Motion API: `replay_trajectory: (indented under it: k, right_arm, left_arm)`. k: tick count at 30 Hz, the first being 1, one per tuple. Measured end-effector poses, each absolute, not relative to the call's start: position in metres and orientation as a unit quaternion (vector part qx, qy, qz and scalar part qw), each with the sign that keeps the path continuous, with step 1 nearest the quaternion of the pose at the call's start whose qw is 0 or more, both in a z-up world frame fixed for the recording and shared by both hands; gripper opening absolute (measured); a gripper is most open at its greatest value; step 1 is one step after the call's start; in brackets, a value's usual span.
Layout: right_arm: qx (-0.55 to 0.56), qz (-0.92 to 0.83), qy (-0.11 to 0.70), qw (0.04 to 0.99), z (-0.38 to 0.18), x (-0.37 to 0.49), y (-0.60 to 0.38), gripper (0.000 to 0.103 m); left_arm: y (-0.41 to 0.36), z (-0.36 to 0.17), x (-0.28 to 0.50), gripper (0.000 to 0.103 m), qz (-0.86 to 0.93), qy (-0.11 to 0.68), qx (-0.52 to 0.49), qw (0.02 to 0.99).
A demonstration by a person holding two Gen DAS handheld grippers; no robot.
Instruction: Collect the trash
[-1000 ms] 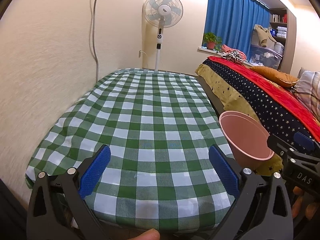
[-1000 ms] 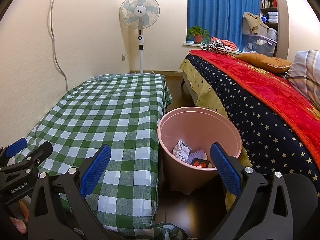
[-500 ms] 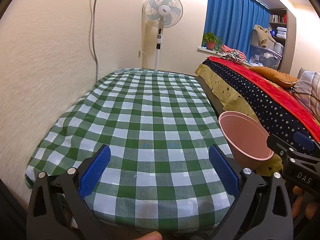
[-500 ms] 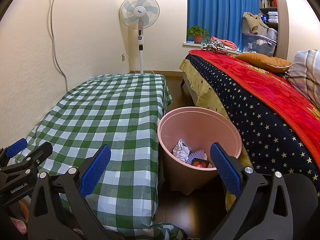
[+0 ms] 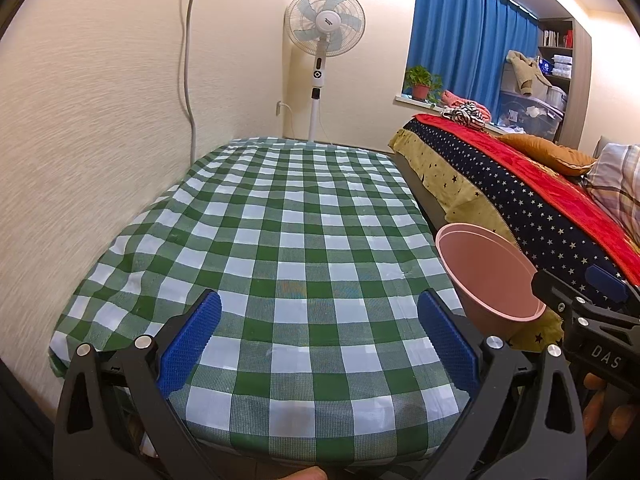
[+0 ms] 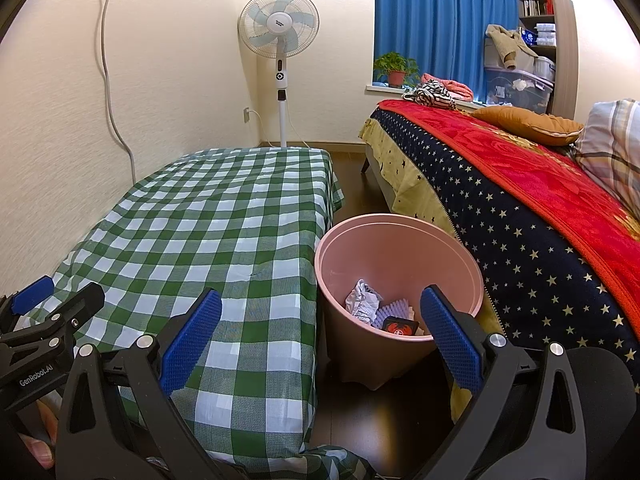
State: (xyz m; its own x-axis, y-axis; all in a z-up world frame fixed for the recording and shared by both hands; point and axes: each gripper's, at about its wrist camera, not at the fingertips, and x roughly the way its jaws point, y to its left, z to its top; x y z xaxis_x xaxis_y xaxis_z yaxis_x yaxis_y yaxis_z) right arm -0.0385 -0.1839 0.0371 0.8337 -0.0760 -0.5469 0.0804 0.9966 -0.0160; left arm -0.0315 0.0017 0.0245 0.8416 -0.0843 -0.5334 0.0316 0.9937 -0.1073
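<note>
Left tongs (image 5: 318, 344) spread wide, empty, over near edge of checkered counter (image 5: 280, 216). Right tongs (image 6: 320, 334) spread, empty. Crumpled paper (image 6: 362, 302) and wrappers inside pink bin (image 6: 400, 240), right of counter.

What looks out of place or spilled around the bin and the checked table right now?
Nothing stands out. The pink bin stands upright on the floor between the checked table and the bed, with crumpled paper and a small black packet inside. Both grippers' jaws are open and hold nothing.
</note>
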Motion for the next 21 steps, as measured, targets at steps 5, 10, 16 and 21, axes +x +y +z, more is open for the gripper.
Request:
replay_trajectory:
  k: [5,10,16,21]
  right_arm:
    - [0.004,-0.041,0.285,0.958,0.0369,-0.0382,-0.1837,0.098]
    - [0.004,-0.041,0.286,0.957,0.037,-0.0384,-0.1838,0.098]
    - [0.004,-0.041,0.285,0.958,0.0369,-0.0384,-0.1838,0.098]
    - [0.004,-0.041,0.285,0.958,0.0366,-0.0378,-0.1836,0.098]
  left_arm:
    - [0.0014,0.0244,-0.0316,0.095,-0.03,0.28,-0.047,0.958]
    - [0.0015,0.0243,-0.0317,0.095,-0.03,0.28,-0.048,0.958]
    - [0.0007,0.024,-0.0314,0.095,-0.03,0.28,-0.049,0.958]
    - [-0.0033,0.0247,-0.0326,0.095,-0.031,0.28,-0.048,0.958]
